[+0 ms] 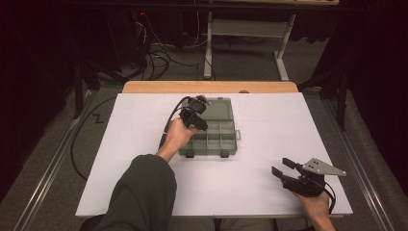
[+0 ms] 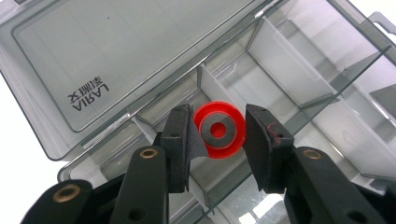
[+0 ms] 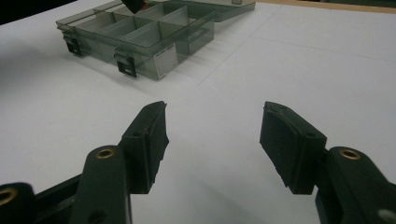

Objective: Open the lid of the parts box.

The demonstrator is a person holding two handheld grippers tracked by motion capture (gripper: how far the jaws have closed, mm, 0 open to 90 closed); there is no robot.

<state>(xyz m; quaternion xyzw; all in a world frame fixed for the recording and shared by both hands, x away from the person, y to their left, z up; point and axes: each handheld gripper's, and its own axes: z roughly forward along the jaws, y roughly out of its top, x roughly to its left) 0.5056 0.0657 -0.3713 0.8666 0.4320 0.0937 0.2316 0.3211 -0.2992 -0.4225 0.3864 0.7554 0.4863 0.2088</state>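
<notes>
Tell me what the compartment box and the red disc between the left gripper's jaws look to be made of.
Compartment box: likely rigid, smoke-tinted clear plastic, glossy; the table shows through its lid and dividers, which catch highlights.
Red disc: probably smooth moulded plastic, evenly bright red, with a raised rim. Its grey ring in the middle could be metal, but that is uncertain.

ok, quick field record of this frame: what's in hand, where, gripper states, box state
held item: red round piece with a grey ring at its centre
holder: left gripper, a pad on each side of the piece
position: over a compartment of the clear organizer box, close to a divider
box state: lid open, lying flat behind the tray; two latches on the near edge
box contents: compartments in sight look empty
right gripper: jaws apart, nothing between them, off to the right on the white table
</notes>
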